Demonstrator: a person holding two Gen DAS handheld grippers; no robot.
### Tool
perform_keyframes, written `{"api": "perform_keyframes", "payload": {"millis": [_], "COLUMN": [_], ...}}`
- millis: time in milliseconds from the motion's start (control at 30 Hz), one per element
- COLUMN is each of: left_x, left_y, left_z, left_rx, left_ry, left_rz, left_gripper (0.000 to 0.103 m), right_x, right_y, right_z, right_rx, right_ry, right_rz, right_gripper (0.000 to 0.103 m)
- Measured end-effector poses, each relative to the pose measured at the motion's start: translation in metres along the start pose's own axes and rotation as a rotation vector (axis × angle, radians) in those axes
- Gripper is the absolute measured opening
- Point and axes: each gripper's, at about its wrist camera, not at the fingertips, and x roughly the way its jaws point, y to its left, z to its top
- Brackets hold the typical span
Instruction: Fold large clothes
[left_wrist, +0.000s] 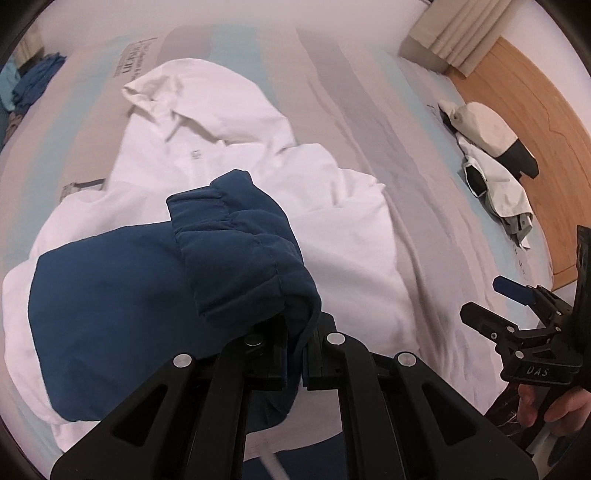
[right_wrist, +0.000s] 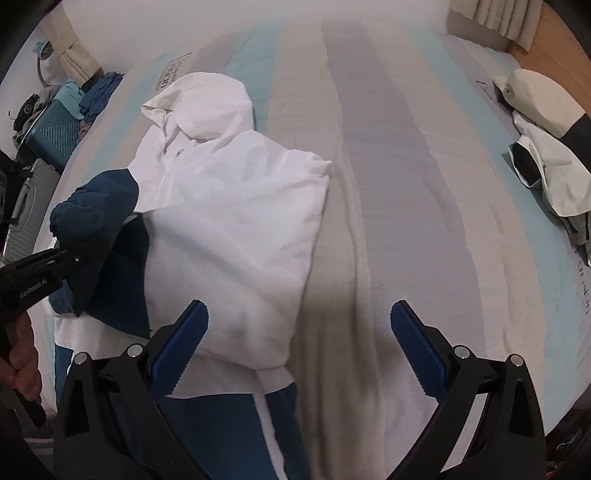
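Observation:
A white and navy jacket (left_wrist: 229, 147) (right_wrist: 229, 206) lies partly folded on the striped bed. Its navy sleeve (left_wrist: 229, 258) with a gathered cuff is pinched in my left gripper (left_wrist: 295, 354), which is shut on the fabric and holds it above the white body. From the right wrist view the same sleeve (right_wrist: 92, 221) hangs from the left gripper (right_wrist: 70, 258) at the left edge. My right gripper (right_wrist: 299, 347) stands wide open over the jacket's lower right corner and the bedsheet, nothing between its blue pads (right_wrist: 177, 350). It also shows at the right of the left wrist view (left_wrist: 491, 306).
Another white, beige and black garment (left_wrist: 491, 158) (right_wrist: 546, 147) lies near the bed's right edge by the wooden floor (left_wrist: 546, 110). A teal suitcase (right_wrist: 51, 125) with blue clothes and a grey case stand off the left side. Curtains (left_wrist: 450, 40) hang at the back.

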Motion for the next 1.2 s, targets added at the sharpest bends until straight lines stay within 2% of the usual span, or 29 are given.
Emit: {"api": "perform_keyframes", "payload": {"millis": [200, 433, 900, 1200], "left_x": [0.023, 0.053, 0.089, 0.093], "left_y": [-0.032, -0.052, -0.099, -0.101], "left_z": [0.009, 0.016, 0.011, 0.011], "left_rx": [0.023, 0.035, 0.114, 0.105], "left_ry": [0.028, 0.074, 0.131, 0.149], "left_rz": [-0.023, -0.029, -0.07, -0.098], "left_gripper": [0.003, 0.003, 0.003, 0.005], "right_x": [0.006, 0.014, 0.027, 0.025], "right_y": [-0.019, -0.038, -0.075, -0.091], "right_z": [0.004, 0.009, 0.001, -0.006], "right_rx": [0.014, 0.034, 0.094, 0.124], "right_ry": [0.016, 0.037, 0.08, 0.078], "right_rz": [0.0, -0.001, -0.019, -0.027], "right_gripper": [0.095, 0.095, 0.095, 0.095]}}
